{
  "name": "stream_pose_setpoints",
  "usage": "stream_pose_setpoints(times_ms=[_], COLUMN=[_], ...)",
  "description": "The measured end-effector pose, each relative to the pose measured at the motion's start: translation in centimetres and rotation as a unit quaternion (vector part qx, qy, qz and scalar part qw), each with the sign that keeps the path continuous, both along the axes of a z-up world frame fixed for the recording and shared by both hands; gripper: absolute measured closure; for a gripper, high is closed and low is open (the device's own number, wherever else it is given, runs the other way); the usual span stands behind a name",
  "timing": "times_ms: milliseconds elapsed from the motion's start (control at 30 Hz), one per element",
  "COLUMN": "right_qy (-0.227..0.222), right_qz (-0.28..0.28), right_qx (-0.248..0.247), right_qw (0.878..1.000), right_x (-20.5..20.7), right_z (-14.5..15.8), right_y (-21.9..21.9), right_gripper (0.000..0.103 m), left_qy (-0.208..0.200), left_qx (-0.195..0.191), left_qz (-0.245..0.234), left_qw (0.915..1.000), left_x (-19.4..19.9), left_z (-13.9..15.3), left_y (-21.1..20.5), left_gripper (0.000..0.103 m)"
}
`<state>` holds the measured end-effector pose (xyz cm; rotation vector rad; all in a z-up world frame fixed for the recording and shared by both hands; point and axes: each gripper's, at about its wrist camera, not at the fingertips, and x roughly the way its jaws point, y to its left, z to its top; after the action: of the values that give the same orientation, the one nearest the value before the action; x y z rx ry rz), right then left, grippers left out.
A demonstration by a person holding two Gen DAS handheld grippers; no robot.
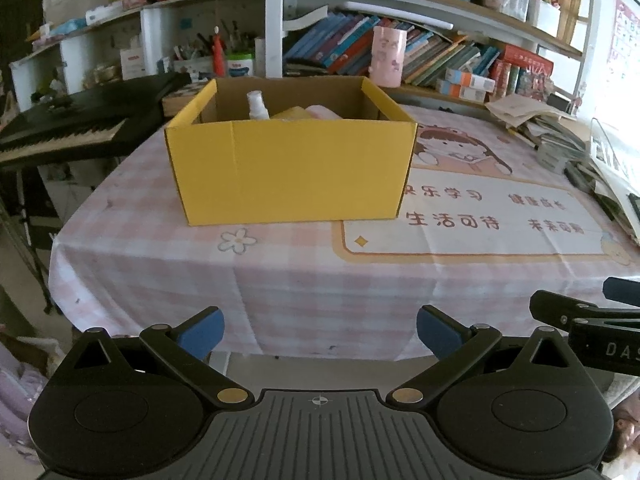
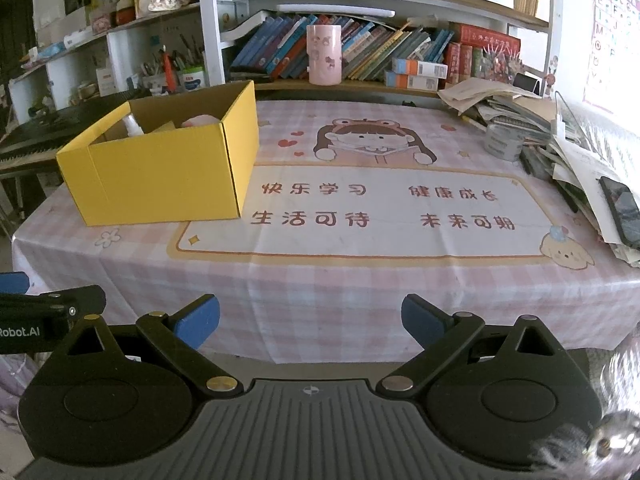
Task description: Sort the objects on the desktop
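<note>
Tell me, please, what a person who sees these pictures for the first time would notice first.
The yellow box stands out first, on the left part of the table, with a white bottle and something pink inside. Next comes the pink cloth's cartoon girl with red writing below her, and a messy paper pile at the right edge. Both grippers, left and right, are open and empty before the table's near edge.

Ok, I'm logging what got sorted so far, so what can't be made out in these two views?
- Yellow box contents: in both views its walls hide all but a white spray bottle top and yellow and pink shapes.
- Paper pile at the table's right: cut off by the frame edge in both views.
- Dark phone: partly cut off at the right wrist view's edge.
- Bottom-right corner of the right wrist view: something blurred, unidentifiable.
</note>
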<state>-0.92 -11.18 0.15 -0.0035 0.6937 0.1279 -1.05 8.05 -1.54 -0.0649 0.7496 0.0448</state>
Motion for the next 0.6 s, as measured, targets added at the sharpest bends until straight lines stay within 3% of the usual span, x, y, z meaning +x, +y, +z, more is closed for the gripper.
stream_pose_setpoints(times_ms=[600], right_qy=[0.009], right_qz=[0.003], right_qx=[-0.001], right_qw=[1.000], right_x=[0.59], right_z=[-0.18], right_y=[0.30], right_gripper=[0.005], left_qy=[0.001], left_qx=[0.001], left_qz=[-0.015], left_qw=[0.9999], left_x=[0.35], left_z=[-0.10], left_y=[-0.43], left_gripper=[0.000])
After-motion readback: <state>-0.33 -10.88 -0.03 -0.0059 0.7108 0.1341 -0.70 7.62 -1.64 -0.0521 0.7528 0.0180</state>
